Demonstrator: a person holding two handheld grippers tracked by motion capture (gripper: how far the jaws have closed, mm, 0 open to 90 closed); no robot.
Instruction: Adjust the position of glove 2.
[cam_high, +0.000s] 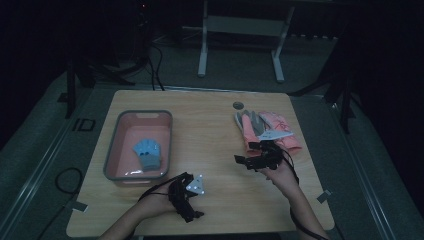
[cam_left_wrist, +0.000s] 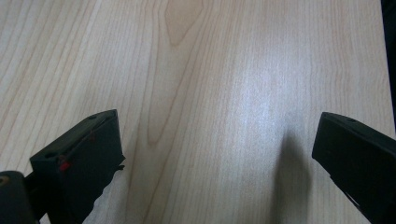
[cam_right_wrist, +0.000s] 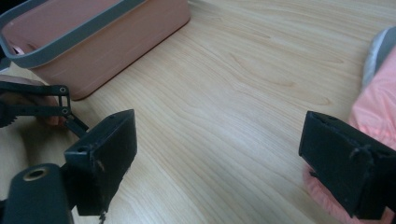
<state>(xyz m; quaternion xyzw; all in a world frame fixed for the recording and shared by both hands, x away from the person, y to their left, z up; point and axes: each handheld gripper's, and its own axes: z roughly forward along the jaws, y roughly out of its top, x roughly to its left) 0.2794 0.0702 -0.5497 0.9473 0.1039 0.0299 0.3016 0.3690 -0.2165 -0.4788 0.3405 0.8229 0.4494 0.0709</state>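
A: How do the jaws stand?
B: Both pairs gape wide, with nothing between them. The right gripper hovers at the near end of the pink gloves, one jaw over pink cloth. The left gripper sits at about 6 o'clock on the desk, over bare wood.
A: And the gloves?
B: They lie at about 2 o'clock on the desk, a grey glove touching them on their 9 o'clock side. A blue glove lies inside the pink bin at about 9 o'clock, well apart from both grippers.
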